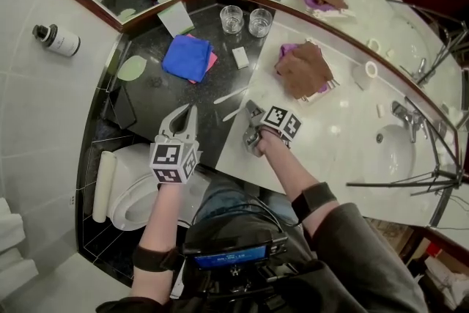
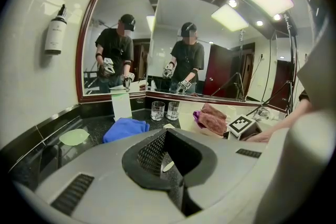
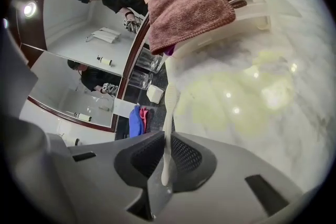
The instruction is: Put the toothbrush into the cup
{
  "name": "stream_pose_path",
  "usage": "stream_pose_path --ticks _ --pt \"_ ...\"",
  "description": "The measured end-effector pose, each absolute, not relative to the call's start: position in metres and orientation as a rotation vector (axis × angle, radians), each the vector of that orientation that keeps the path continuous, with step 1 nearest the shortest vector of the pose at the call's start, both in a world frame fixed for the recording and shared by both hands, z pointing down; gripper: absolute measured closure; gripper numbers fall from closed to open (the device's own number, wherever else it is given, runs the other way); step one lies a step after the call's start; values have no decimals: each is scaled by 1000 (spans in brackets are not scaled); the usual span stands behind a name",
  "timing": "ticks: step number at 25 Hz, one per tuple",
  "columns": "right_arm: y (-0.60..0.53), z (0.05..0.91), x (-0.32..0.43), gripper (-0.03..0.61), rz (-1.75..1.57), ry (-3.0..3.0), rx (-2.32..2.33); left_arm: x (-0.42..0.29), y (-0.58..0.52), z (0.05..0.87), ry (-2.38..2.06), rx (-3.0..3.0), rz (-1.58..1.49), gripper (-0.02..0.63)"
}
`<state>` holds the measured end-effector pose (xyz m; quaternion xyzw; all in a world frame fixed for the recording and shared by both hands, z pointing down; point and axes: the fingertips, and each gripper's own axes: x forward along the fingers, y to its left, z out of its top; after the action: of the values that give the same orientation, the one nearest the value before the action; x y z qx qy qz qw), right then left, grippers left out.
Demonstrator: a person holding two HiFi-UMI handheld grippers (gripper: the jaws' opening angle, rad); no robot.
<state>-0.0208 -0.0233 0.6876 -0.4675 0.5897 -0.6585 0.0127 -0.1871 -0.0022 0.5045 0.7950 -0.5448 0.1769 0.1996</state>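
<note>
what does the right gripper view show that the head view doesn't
Only the right gripper view: the right gripper with its jaws clamped on the white toothbrush, brush head pointing away. Only the head view: the left gripper, the sink and the toilet. Both: the brown towel, the two glass cups and the blue cloth.

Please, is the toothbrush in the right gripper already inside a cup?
Out: the right gripper's fingers clamp the toothbrush, apart from the cups.
</note>
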Motion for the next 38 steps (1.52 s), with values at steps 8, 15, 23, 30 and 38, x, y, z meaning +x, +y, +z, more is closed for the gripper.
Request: stream_pose_path --ticks 8,15,23,30,38 --pt "-16 704 -17 477 -2119 1784 -1515 -192 0 509 -1528 2205 494 611" --pt "-14 707 -14 449 -2139 1782 -1515 -191 0 512 -1521 2202 490 611" --pt "-19 688 -10 454 -2090 1891 -1482 -180 -6 509 -1510 2215 472 611" --pt "-44 614 2 528 -1845 2206 -1346 -160 -7 491 -1525 2243 431 611" --pt "-52 521 26 576 -1471 2562 -1275 -137 4 474 -1539 2268 386 611"
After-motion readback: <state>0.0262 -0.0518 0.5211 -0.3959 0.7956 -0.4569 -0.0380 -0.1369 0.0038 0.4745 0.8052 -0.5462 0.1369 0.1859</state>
